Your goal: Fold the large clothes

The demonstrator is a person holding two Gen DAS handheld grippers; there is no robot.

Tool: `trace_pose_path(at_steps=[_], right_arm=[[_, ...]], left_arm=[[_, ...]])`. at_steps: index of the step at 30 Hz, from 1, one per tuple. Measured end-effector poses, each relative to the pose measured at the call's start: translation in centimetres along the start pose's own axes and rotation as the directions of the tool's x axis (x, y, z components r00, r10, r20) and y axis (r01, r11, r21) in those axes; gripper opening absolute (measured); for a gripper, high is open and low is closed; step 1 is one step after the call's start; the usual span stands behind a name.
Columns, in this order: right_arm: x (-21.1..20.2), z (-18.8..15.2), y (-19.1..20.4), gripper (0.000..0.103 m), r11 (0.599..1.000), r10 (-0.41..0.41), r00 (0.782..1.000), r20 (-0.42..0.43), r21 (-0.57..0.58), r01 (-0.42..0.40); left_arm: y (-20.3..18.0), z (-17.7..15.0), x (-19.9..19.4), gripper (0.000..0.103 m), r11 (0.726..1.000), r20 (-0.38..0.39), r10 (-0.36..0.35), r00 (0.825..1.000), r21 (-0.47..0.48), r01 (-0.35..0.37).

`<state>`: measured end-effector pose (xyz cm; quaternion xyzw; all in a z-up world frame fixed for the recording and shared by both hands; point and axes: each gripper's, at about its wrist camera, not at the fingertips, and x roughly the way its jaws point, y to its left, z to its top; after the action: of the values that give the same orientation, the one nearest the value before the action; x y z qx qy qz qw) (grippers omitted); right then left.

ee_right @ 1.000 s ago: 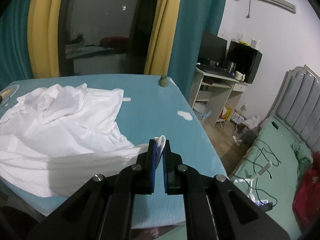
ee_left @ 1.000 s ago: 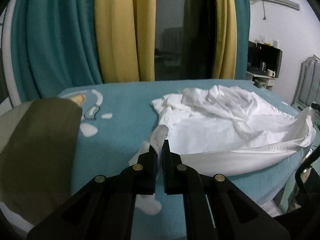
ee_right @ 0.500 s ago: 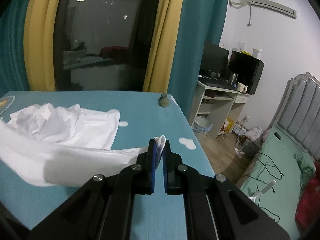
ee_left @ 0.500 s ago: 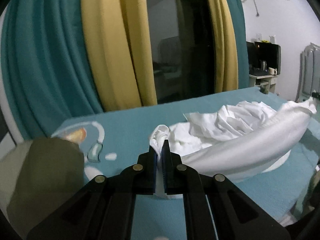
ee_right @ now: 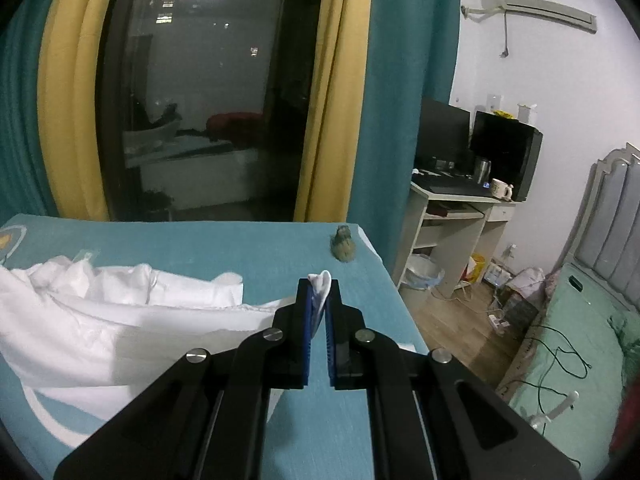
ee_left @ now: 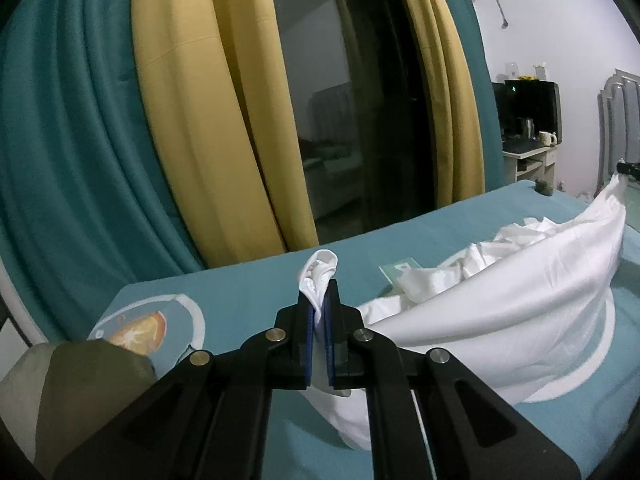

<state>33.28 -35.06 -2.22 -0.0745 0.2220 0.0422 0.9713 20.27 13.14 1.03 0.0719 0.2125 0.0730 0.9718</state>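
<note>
A large white garment (ee_left: 500, 296) is lifted off the teal table (ee_left: 248, 292), its near edge stretched taut between both grippers. My left gripper (ee_left: 319, 304) is shut on one corner, and a bunch of white cloth pokes up past its blue pads. My right gripper (ee_right: 319, 300) is shut on the other corner of the white garment (ee_right: 100, 320), with a small tip of cloth showing above the pads. The rest of the garment lies crumpled on the teal table (ee_right: 240, 240) behind the raised edge. In the left wrist view the right gripper's tip (ee_left: 628, 168) shows at the far right.
An olive-green folded cloth (ee_left: 80, 392) lies at the table's near left corner. A small grey-green object (ee_right: 342, 244) sits by the far right table corner. Teal and yellow curtains (ee_left: 192, 120) and a dark window stand behind. A desk (ee_right: 456, 216) and a bed (ee_right: 580, 320) are to the right.
Both grippers have carried the garment's near edge up and toward the window. The edge now hangs raised over the crumpled part, and the table's far edge looks closer.
</note>
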Motion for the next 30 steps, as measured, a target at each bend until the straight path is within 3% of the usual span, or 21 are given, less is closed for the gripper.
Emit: trace_pose_path(at_steps=[8,12,21,25,30], right_arm=[[4.3,2.1,0.8,0.005,1.0,0.015,1.0,-0.007,0.009,-0.015],[7.3,3.4,1.8,0.005,1.0,0.017,1.0,-0.025,-0.002,-0.017],[13.7,5.1,3.5,0.005,1.0,0.019,0.997,-0.077,-0.019,-0.02],[17.0,4.3,4.7,0.005,0.999,0.016,0.99,-0.143,-0.045,-0.023],[20.6,1.9,4.5,0.006,0.997,-0.033,0.965,-0.26,-0.072,0.015]], left_arm=[[1.0,2.1,4.9,0.005,1.0,-0.026,0.001,1.0,0.014,-0.001],[1.0,3.0,8.3,0.005,0.997,-0.048,0.064,0.997,0.055,-0.061],[2.3,3.7,16.0,0.005,0.997,-0.137,0.041,0.99,-0.06,-0.049],[1.7,2.6,20.2,0.006,0.996,-0.23,0.007,0.973,-0.087,-0.028],[2.3,0.3,24.5,0.006,0.986,-0.372,-0.022,0.928,-0.162,-0.042]])
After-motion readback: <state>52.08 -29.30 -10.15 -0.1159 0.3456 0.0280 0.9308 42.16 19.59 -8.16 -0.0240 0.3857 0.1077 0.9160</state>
